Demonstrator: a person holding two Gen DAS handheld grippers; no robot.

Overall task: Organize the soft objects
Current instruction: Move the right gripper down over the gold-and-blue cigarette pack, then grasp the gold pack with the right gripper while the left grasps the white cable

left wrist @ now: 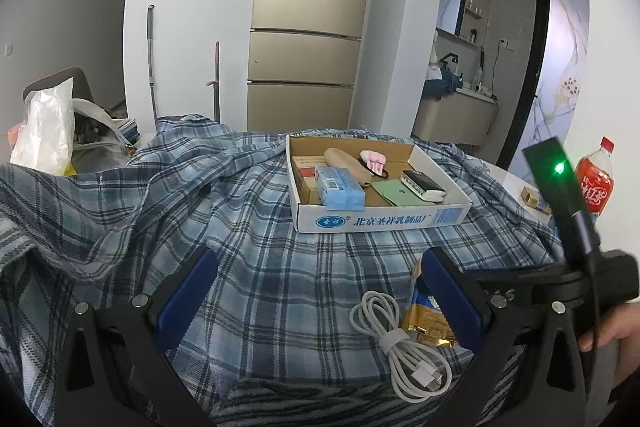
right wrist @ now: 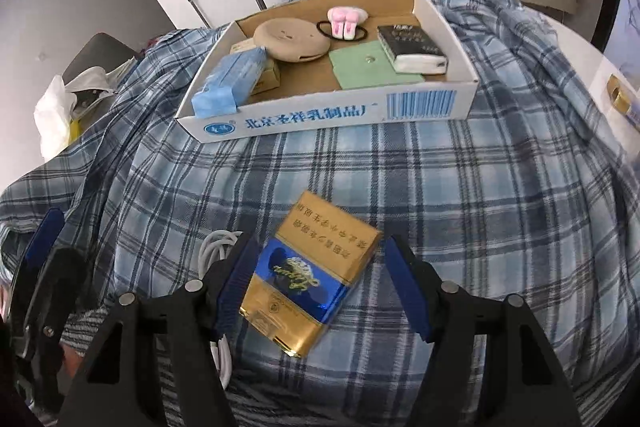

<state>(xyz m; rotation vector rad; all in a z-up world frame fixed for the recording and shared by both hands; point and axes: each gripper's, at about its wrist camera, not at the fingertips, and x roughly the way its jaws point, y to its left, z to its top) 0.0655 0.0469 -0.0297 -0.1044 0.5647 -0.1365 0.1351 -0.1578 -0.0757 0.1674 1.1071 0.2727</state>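
Step in hand, as judged from the layout: pickup of the gold-and-blue pack (right wrist: 308, 283), the loose item lying on the plaid cloth (right wrist: 440, 187) in the lower centre of the right wrist view. The right gripper (right wrist: 324, 287) sits low over it, fingers spread with the pack between them; the left pad (right wrist: 236, 283) looks just at the pack's edge, the right pad stands clear, so nothing is pinched yet. Next move probably calls for settling the jaws square to the pack's long sides, closing, then lifting toward the cardboard tray (right wrist: 320, 119) in the upper centre. The pack lies skewed to the jaw line, so a corner grip is a risk. A coiled white cable (left wrist: 400, 339) lies touching or just beside the pack on its left, partly under the left finger in the right wrist view; it could be caught on closing. The left gripper (left wrist: 320, 303) hovers over bare cloth in the lower part of its own view, fingers spread, holding nothing. Tray contents: blue tissue pack (right wrist: 228, 83) leaning on small cartons at left, round beige pad (right wrist: 292, 39), pink-and-white hair tie (right wrist: 346, 21), green flat card (right wrist: 368, 65), black-and-white box (right wrist: 412, 47) at right. A red drink bottle (left wrist: 596, 179) stands at the right edge of the left wrist view.
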